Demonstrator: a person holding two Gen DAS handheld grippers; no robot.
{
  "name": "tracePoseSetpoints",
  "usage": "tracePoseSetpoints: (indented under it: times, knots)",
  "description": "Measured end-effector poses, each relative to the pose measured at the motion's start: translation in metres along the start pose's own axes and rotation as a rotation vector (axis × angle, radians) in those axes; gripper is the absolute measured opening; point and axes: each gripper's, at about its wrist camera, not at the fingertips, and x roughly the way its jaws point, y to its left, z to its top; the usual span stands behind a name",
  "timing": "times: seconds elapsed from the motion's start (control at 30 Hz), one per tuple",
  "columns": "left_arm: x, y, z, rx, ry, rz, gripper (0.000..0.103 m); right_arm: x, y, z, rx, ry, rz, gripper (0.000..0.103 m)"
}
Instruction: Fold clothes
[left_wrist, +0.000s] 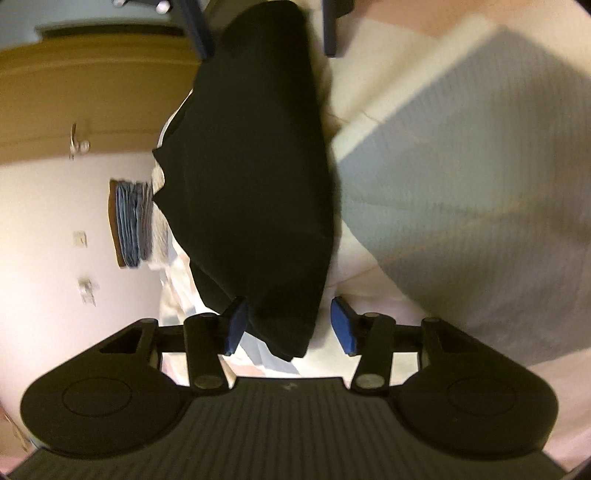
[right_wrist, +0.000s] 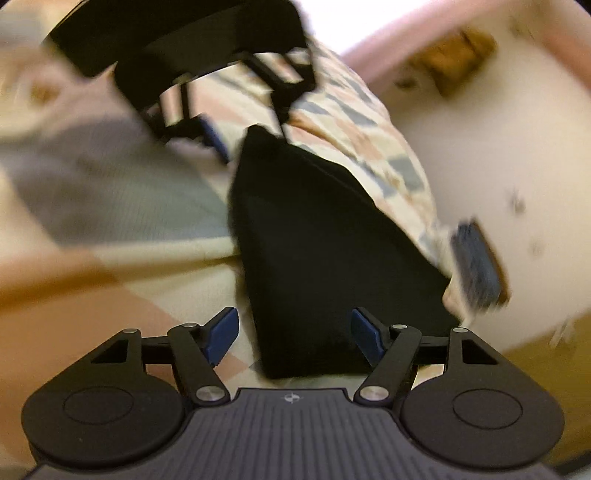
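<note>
Looking at that black garment (left_wrist: 255, 177) mid-frame: soft, light, floppy. Both your left tongs (left_wrist: 290, 326) and right tongs (right_wrist: 295, 334) sit open around its ends, so pinch the corners.

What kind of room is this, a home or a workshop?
Probably a bedroom at home: a black garment lies on a patchwork quilt, folded blue clothes are stacked nearby, and the walls are plain plaster.

This is a bedroom in a home. A bed (left_wrist: 461, 177) with a grey and cream checked cover fills the view, and beside it folded blue clothes (left_wrist: 133, 221) sit stacked against a plain white wall (left_wrist: 48, 229).
</note>
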Motion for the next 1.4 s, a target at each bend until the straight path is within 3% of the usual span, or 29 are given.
tracePoseSetpoints:
  times: [0.13, 0.2, 0.23, 0.37, 0.47, 0.57, 0.7, 0.93, 1.13, 1.23, 1.4]
  knots:
    - [0.017, -0.014, -0.004, 0.068, -0.023, 0.033, 0.045, 0.019, 0.019, 0.001, -0.093, 0.048, -0.040, 0.069]
    - [0.023, -0.018, -0.006, 0.101, -0.041, 0.053, 0.042, 0.028, 0.027, 0.000, -0.119, 0.075, -0.041, 0.069]
    - [0.026, -0.020, -0.007, 0.118, -0.051, 0.064, 0.035, 0.031, 0.030, -0.001, -0.127, 0.080, -0.043, 0.067]
    - [0.032, -0.022, -0.011, 0.144, -0.079, 0.073, 0.020, 0.038, 0.030, -0.005, -0.145, 0.070, -0.045, 0.051]
    - [0.031, -0.009, -0.009, 0.102, -0.076, 0.043, 0.020, 0.039, 0.018, -0.009, -0.108, 0.077, 0.006, 0.038]
    - [0.032, 0.018, -0.003, -0.001, -0.055, -0.033, 0.020, 0.038, -0.013, -0.009, 0.009, 0.075, 0.128, 0.029]
    - [0.035, 0.064, 0.000, -0.213, -0.002, -0.152, 0.016, 0.039, -0.066, -0.011, 0.210, 0.067, 0.322, 0.014]
    - [0.049, 0.158, -0.002, -0.564, 0.123, -0.321, 0.015, 0.063, -0.168, -0.033, 0.578, 0.045, 0.745, 0.010]
    - [0.073, 0.239, -0.007, -0.761, 0.205, -0.355, 0.014, 0.100, -0.260, -0.058, 0.768, 0.013, 1.028, 0.009]
    - [0.094, 0.276, -0.006, -0.848, 0.218, -0.343, 0.014, 0.123, -0.301, -0.070, 0.817, 0.006, 1.083, 0.009]
    - [0.148, 0.328, -0.008, -0.968, 0.211, -0.322, 0.014, 0.169, -0.366, -0.101, 0.901, 0.026, 1.070, 0.009]
